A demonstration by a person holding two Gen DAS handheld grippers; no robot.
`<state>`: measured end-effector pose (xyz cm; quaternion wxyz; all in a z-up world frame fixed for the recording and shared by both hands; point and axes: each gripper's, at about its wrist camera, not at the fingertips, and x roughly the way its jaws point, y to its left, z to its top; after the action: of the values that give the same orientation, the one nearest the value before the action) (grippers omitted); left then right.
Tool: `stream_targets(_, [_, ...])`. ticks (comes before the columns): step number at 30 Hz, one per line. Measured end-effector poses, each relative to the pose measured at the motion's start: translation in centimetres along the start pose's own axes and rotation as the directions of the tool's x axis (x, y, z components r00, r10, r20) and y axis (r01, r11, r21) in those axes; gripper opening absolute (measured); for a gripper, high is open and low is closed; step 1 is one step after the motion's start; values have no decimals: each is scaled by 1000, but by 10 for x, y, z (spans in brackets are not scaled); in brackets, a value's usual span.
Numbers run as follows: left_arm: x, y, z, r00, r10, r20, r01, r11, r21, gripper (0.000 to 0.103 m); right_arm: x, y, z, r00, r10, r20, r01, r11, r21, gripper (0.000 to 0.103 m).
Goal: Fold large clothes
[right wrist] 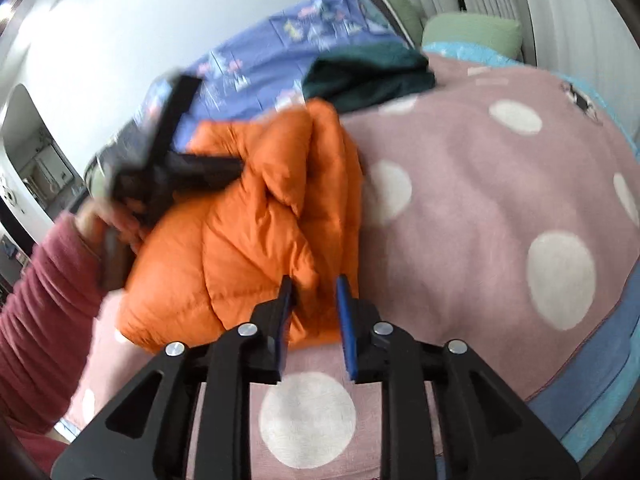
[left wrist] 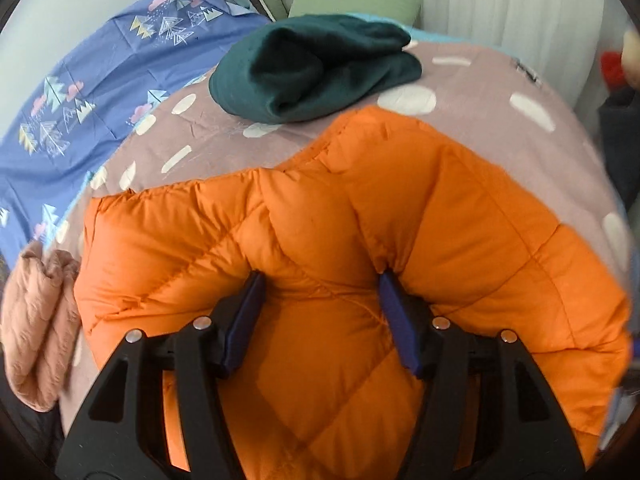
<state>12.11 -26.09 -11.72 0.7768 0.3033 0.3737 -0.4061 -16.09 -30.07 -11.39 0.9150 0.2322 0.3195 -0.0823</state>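
Black linkage arms of the left claw are filling the bottom of the left wrist view, and its blue pads are standing fairly wide apart, pressing into a thick fold of the orange puffer jacket bulging between them. That jacket is lying bunched on the bed, on a pink blanket with white dots. Going left to right in this view, a peach quilted garment is lying crumpled at the near left edge, just beside the jacket. A blue sheet printed with trees is spreading along the far left. A dark green garment is sitting in a loose heap beyond the jacket, near its far edge. A pale green pillow is resting behind it, against a white pleated curtain.

From the right wrist view, a person's hand in a dark red ribbed sleeve is gripping the left claw at the left, which is blurred and digging into the jacket's far side. In the middle, the right claw is sitting at the jacket's near right corner. Its blue pads are parted by a narrow gap, with a little orange fabric lying between them; I cannot tell whether they are pinching it. To the right, the dotted blanket is running bare to the bed's edge, where a blue band is showing.
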Motion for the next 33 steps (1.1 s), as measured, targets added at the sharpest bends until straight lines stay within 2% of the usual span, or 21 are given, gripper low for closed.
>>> stream_targets(3, [1, -2, -2, 1000, 6, 8, -6, 1000, 1, 61, -11, 19, 11, 996, 56, 73, -52, 997, -58, 25])
stream_targets(6, [4, 0, -3, 1000, -4, 18, 4, 1000, -9, 61, -4, 42, 15, 990, 105, 90, -93, 987, -134, 25])
stream_targets(8, [5, 0, -3, 1000, -9, 22, 9, 1000, -14, 61, 16, 49, 15, 998, 31, 63, -19, 984, -176, 25])
stream_targets(9, [5, 0, -3, 1000, -11, 24, 12, 1000, -17, 61, 33, 47, 13, 998, -49, 42, 55, 982, -180, 24])
stream_targets(10, [5, 1, -4, 1000, -13, 27, 14, 1000, -20, 61, 44, 42, 11, 996, -86, 25, 89, 981, -172, 23])
stream_targets(12, [5, 2, -4, 999, -23, 41, 24, 999, -32, 61, 67, 24, 2, 996, -82, -41, 77, 990, -115, 22])
stream_targets(15, [11, 0, -5, 997, -41, 67, 42, 999, -26, 62, 75, 16, -3, 994, -88, -69, 81, 993, -90, 22])
stream_targets(22, [16, 2, -9, 995, -49, 86, 53, 998, -42, 63, 60, 25, 14, 989, -98, -107, 88, 991, -97, 22])
stream_targets(24, [14, 3, -11, 994, -49, 94, 54, 997, -48, 63, 47, 24, 22, 996, -56, -69, 50, 995, -81, 22])
stream_targets(26, [14, 4, -11, 994, -54, 93, 58, 997, -51, 63, 29, 38, 39, 1000, 1, 25, 2, 992, -123, 22])
stream_targets(29, [14, 4, -10, 995, -52, 87, 57, 997, -49, 62, 38, 49, 53, 997, -25, 77, 38, 982, -184, 22])
stream_targets(30, [14, 4, -10, 995, -53, 89, 58, 997, -50, 63, 55, 45, 56, 996, -80, 48, 87, 981, -172, 22])
stream_targets(31, [14, 4, -10, 994, -56, 90, 61, 997, -52, 63, 81, 34, 54, 987, -161, -20, 156, 976, -149, 21])
stream_targets(32, [14, 4, -9, 994, -61, 94, 67, 996, -56, 63, 100, 23, 50, 982, -181, -62, 172, 976, -132, 21])
stream_targets(33, [14, 5, -9, 993, -66, 96, 72, 996, -61, 63, 114, 12, 45, 984, -161, -73, 152, 982, -115, 21])
